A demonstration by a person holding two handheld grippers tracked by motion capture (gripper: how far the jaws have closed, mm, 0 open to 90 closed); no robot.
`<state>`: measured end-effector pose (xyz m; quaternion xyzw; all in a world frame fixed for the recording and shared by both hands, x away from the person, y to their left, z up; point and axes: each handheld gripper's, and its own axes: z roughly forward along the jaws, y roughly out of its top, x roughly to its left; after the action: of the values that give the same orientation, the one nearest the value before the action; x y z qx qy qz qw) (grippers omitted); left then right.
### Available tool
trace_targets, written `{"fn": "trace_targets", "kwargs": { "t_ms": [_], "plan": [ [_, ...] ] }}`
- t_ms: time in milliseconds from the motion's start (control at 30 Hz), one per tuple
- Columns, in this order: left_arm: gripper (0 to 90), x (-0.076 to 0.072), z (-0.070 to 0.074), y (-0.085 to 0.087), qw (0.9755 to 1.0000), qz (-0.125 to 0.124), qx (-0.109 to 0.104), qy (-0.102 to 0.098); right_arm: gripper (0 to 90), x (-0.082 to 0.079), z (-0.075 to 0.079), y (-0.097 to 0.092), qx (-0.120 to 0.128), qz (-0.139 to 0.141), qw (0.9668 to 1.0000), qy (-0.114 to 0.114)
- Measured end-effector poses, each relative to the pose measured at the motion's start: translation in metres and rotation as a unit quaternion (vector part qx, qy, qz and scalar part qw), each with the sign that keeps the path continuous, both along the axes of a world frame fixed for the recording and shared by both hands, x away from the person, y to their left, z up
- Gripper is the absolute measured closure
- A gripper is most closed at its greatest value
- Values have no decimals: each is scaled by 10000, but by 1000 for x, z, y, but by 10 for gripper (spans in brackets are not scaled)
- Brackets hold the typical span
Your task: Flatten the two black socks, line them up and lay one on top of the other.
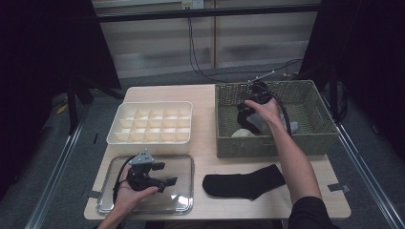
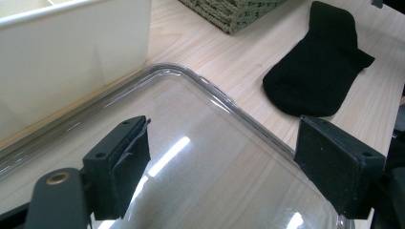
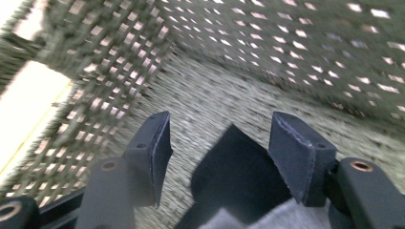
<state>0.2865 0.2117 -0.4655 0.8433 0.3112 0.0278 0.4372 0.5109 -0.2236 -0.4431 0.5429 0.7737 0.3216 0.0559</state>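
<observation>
Dark cloth (image 3: 239, 176) btwn right gripper (image 3: 219, 143) pads, unpressed.

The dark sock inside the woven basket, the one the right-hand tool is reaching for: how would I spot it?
Start at the green woven wicker basket on the right half of the wooden table. Inside, the right gripper points down with its jaws apart over a dark navy sock on the basket floor. It is darker than the grey fabric against it and the pale bundle nearby.

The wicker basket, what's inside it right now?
In the wicker basket: a pale item, a dark cloth, something grey and the right hand-held gripper. The hand covers part of the floor.
</observation>
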Motion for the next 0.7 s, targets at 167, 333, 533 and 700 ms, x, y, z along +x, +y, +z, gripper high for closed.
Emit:
{"fn": "trace_targets", "kwargs": {
  "t_ms": [167, 333, 533, 700],
  "plan": [
    [185, 0, 0, -1, 10000, -32, 50, 17, 437, 2, -5, -1, -196, 23, 9997, 159],
    [184, -1, 0, -1, 10000, -47, 40, 12, 483, 4, -12, 1, -354, 17, 9988, 340],
    [179, 0, -2, -3, 9999, -97, 92, 49, 508, 8, -18, 5, -665, -3, 9965, 500],
    [179, 0, -2, -3, 9999, -81, 78, 49, 537, 8, -22, 10, -848, 68, 9945, 611]
  ]
}}
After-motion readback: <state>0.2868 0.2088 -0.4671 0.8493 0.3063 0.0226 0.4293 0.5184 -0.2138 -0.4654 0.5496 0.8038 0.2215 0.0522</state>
